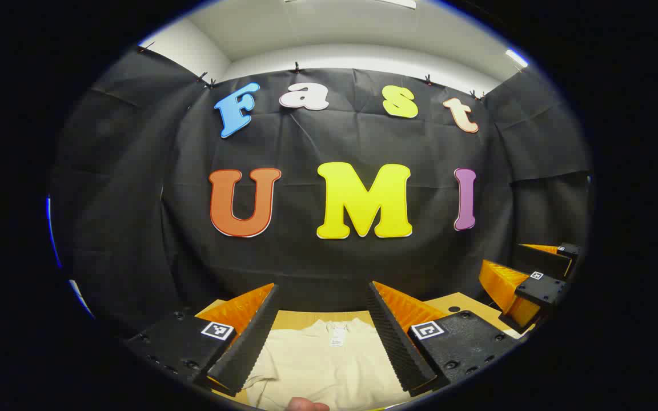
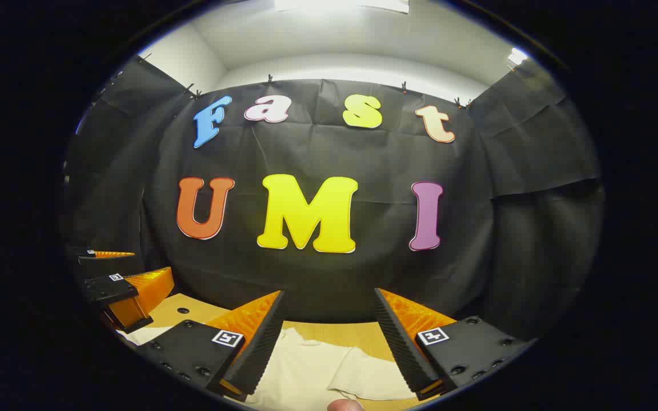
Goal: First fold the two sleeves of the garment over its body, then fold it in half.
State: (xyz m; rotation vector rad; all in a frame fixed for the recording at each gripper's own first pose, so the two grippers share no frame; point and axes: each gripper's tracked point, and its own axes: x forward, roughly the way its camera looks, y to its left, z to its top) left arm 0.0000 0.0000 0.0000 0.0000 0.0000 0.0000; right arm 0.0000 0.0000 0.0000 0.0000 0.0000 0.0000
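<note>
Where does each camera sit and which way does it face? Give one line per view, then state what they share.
Left gripper view: rides on the left gripper, facing the booth wall over the cream garment on the table; own open fingers below, right gripper at the right edge.
Right gripper view: rides on the right gripper, facing the same wall; a sleeve lies below, left gripper at left.
Shared: garment, table, wall.

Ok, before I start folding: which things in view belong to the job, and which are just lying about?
Belongs to the job:
- cream garment, lying flat, collar toward the wall
- its sleeve, spread out to the side
- left gripper, jaws apart above the garment
- right gripper, jaws apart

Just there:
- wooden table
- black cloth wall
</note>
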